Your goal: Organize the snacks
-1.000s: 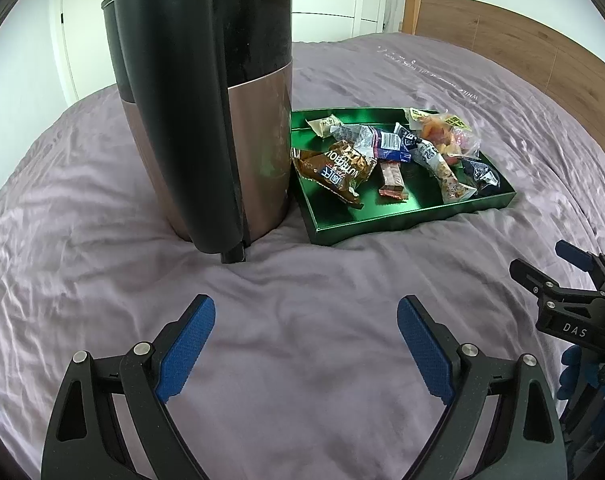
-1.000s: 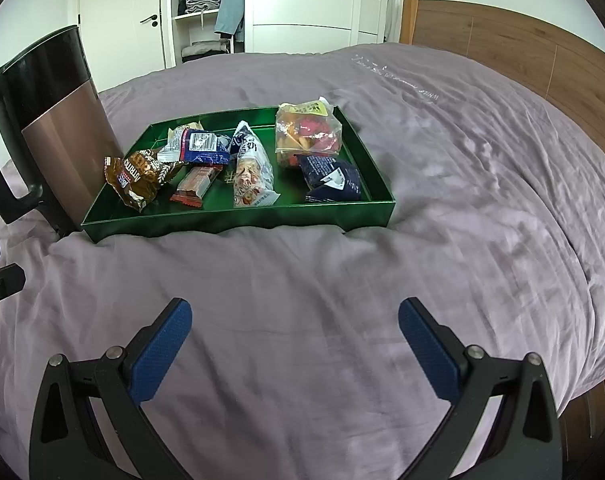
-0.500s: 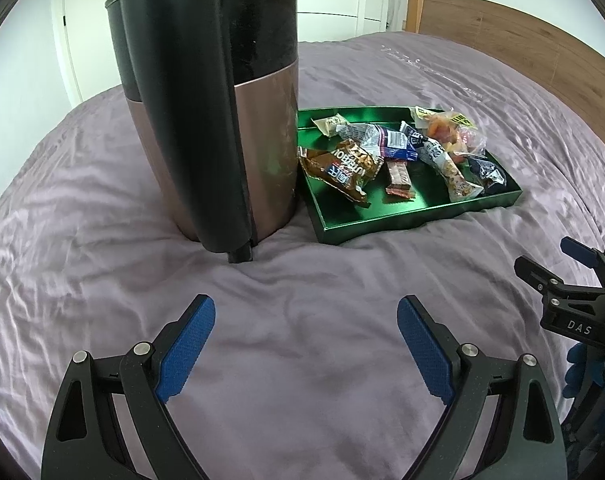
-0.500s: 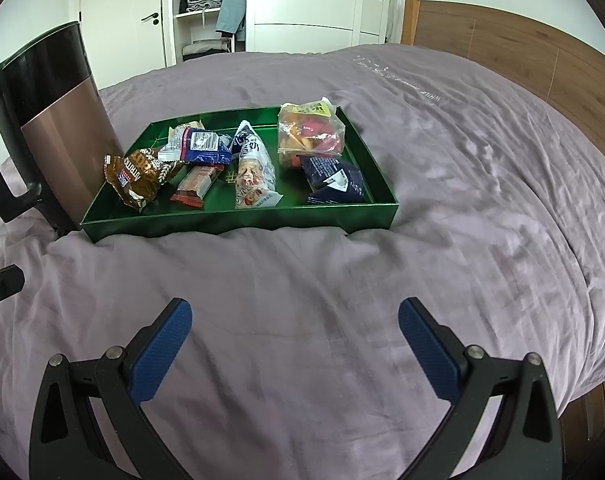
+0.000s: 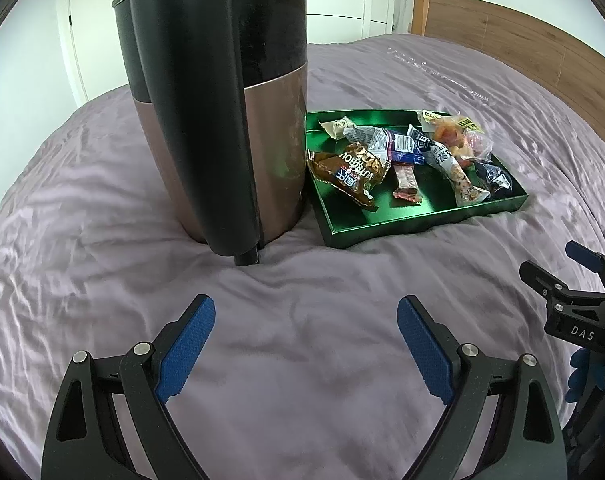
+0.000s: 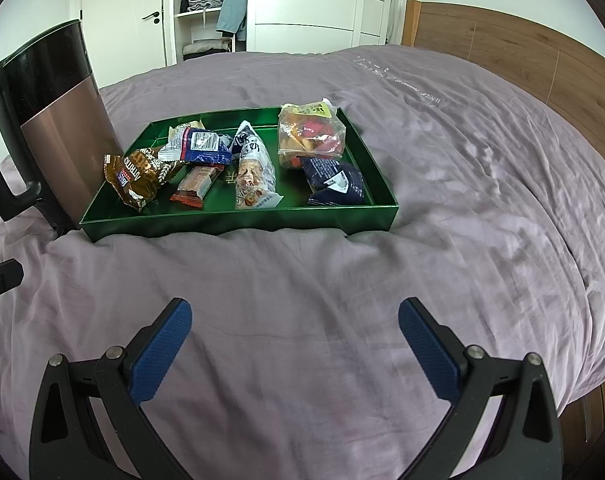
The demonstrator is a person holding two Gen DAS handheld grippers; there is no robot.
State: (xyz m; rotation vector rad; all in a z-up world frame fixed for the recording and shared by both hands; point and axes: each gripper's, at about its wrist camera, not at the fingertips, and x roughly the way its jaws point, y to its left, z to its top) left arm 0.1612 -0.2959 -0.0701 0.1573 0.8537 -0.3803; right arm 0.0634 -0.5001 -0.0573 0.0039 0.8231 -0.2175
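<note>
A green tray [image 6: 238, 222] [image 5: 422, 222] lies on the purple bedspread and holds several snack packets: a brown packet [image 6: 136, 176] [image 5: 348, 172] at its left end, a red-brown bar [image 6: 194, 186], a blue-and-white packet [image 6: 202, 146], a long white packet [image 6: 254, 172], a clear bag of colourful sweets [image 6: 310, 136] and a dark blue packet [image 6: 336, 180]. My left gripper [image 5: 305, 346] is open and empty, low over the bedspread in front of the bin. My right gripper [image 6: 294, 350] is open and empty, well short of the tray.
A tall copper-and-black bin [image 5: 222, 112] [image 6: 50, 120] with a black handle stands against the tray's left end. The right gripper's fingers [image 5: 562, 280] show at the left view's right edge. A wooden headboard [image 6: 522, 60] runs along the right. A wardrobe [image 6: 206, 8] stands behind.
The left gripper has drawn back slightly and shifted, so the bin and tray sit a little farther right in its view. The right gripper has barely moved. Both stay open.
</note>
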